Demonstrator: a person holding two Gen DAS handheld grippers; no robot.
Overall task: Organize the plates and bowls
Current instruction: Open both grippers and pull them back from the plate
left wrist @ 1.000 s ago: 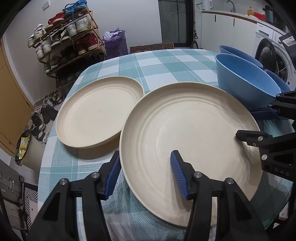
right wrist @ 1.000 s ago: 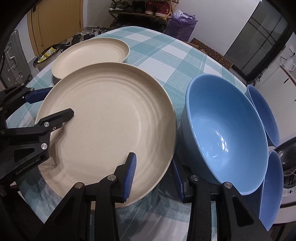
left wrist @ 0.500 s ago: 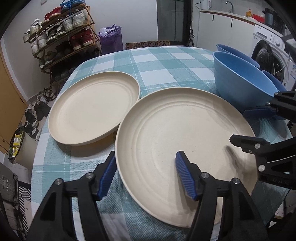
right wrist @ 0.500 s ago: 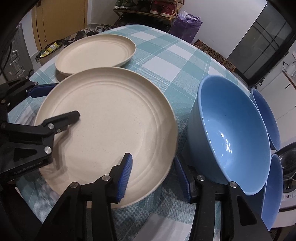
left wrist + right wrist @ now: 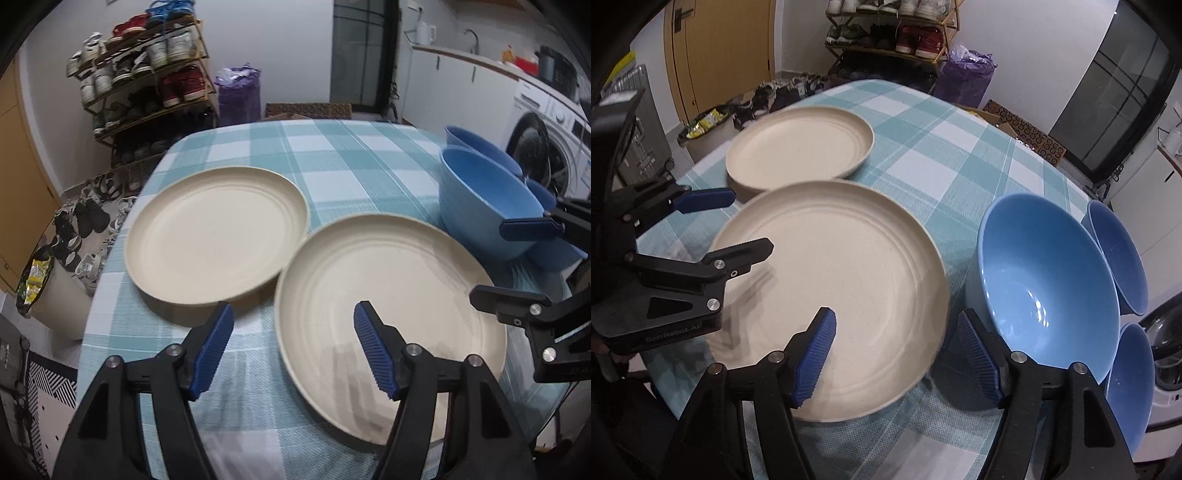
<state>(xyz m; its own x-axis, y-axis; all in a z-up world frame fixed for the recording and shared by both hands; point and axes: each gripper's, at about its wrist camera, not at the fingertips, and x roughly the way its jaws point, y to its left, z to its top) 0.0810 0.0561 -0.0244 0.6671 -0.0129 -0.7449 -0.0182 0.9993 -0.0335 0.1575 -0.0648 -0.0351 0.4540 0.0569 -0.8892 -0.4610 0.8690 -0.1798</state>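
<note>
Plates number two and bowls three on the teal-checked tabletop [image 5: 332, 173]. Both plates are cream, round, with faint concentric rings: the near plate [image 5: 831, 291] lies before the grippers, the far plate [image 5: 799, 146] just beyond it. A large light-blue bowl [image 5: 1045, 288] is seen right of the near plate, with two darker blue bowls [image 5: 1119, 254] beside it. Fingers of the left gripper [image 5: 291, 347] and of the right gripper [image 5: 897, 354] are held apart, each straddling the near plate's rim, nothing gripped.

Both wrist views low, close over table [image 5: 332, 155]; shared: near plate [image 5: 391, 295] [image 5: 834, 280].
</note>
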